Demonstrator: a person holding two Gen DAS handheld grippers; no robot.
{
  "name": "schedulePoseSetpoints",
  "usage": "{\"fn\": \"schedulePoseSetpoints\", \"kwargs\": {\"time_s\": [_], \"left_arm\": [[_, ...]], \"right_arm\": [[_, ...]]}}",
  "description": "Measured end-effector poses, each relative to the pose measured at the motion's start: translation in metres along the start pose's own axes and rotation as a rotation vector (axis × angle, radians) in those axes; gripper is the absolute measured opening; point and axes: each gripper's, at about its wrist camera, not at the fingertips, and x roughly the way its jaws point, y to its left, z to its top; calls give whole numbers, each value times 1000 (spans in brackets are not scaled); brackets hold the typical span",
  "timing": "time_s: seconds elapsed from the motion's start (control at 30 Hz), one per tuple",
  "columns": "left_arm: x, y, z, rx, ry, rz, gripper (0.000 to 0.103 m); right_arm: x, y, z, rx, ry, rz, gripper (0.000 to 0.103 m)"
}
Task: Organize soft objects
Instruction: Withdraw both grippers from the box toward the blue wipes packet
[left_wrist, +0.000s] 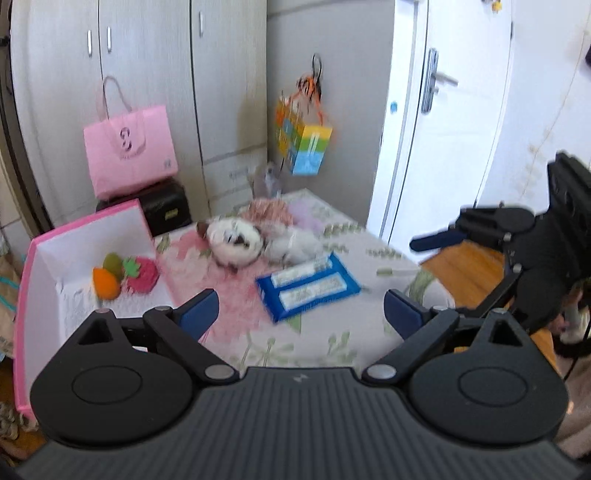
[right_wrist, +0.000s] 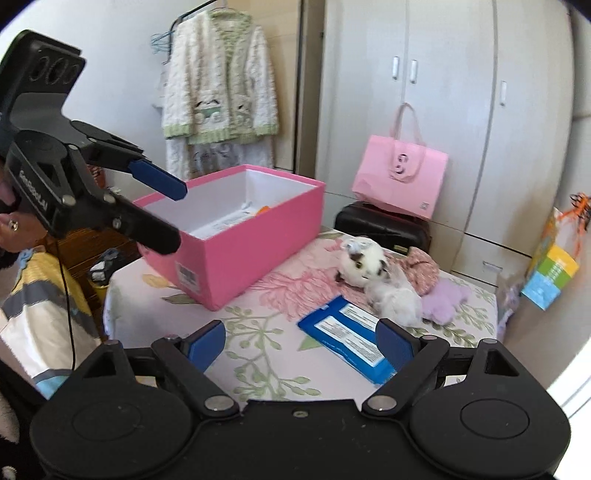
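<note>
An open pink box (left_wrist: 85, 229) (right_wrist: 236, 251) stands on the flowered tablecloth, holding a plush carrot (left_wrist: 105, 282), a plush strawberry (left_wrist: 142, 275) and a green plush piece (left_wrist: 112, 264). A white plush cat (left_wrist: 236, 238) (right_wrist: 364, 266) lies beside it, next to a pink frilly cloth (right_wrist: 421, 269) and a purple plush (right_wrist: 443, 299). A blue wipes pack (left_wrist: 308, 291) (right_wrist: 347, 336) lies in front of the cat. My left gripper (left_wrist: 301, 312) (right_wrist: 173, 216) hangs open above the box's near corner. My right gripper (right_wrist: 300, 345) is open over the table, short of the pack.
A pink paper bag (left_wrist: 129, 155) sits on a black case (left_wrist: 166, 210) behind the table. A colourful gift bag (left_wrist: 304, 144) hangs on the wardrobe side, near a white door (left_wrist: 443, 110). A cardigan (right_wrist: 218, 92) hangs at the back. A person's sleeve (right_wrist: 37, 295) is at the left.
</note>
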Motion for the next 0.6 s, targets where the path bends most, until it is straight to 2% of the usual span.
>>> {"fn": "schedulePoseSetpoints", "kwargs": {"time_s": [0.1, 0.3, 0.47, 0.6], "left_arm": [[10, -6, -4, 16, -68, -4, 97], [46, -27, -20, 81, -132, 24, 97], [88, -34, -26, 50, -88, 17, 97], [117, -28, -25, 23, -26, 37, 97]], "right_arm": [[7, -6, -9, -3, -15, -26, 91], [35, -20, -27, 56, -15, -113, 91], [55, -33, -47, 62, -11, -98, 91], [62, -47, -59, 79, -84, -11, 91]]}}
